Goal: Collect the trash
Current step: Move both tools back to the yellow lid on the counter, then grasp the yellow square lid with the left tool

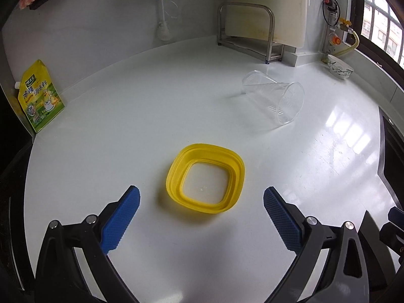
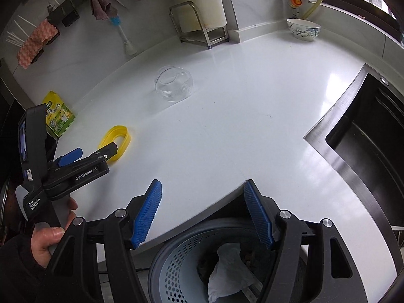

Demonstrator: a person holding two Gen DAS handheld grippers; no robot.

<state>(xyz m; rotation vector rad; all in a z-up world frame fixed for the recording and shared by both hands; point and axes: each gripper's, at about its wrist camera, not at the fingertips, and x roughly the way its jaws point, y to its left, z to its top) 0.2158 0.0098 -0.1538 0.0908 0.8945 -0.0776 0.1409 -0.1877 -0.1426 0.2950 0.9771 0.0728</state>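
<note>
Partway through: crumpled paper [image 2: 227, 265] lies in the bin [image 2: 161, 272], while yellow ring [image 1: 205, 178] and clear cup [image 1: 274, 99] remain on the tabletop [image 1: 151, 116]; left claw [image 1: 202, 221] and right claw [image 2: 203, 214] both wide, empty.

yellow ring [image 1: 205, 179]: flat on counter | clear cup [image 1: 274, 99]: on side

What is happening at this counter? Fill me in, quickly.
A person is clearing trash with a handheld gripper in each hand. The left gripper is open, just short of a yellow square ring lying flat on the white counter. The right gripper is open and empty above a perforated bin that already holds crumpled paper. A clear plastic cup lies on its side farther back.
</note>
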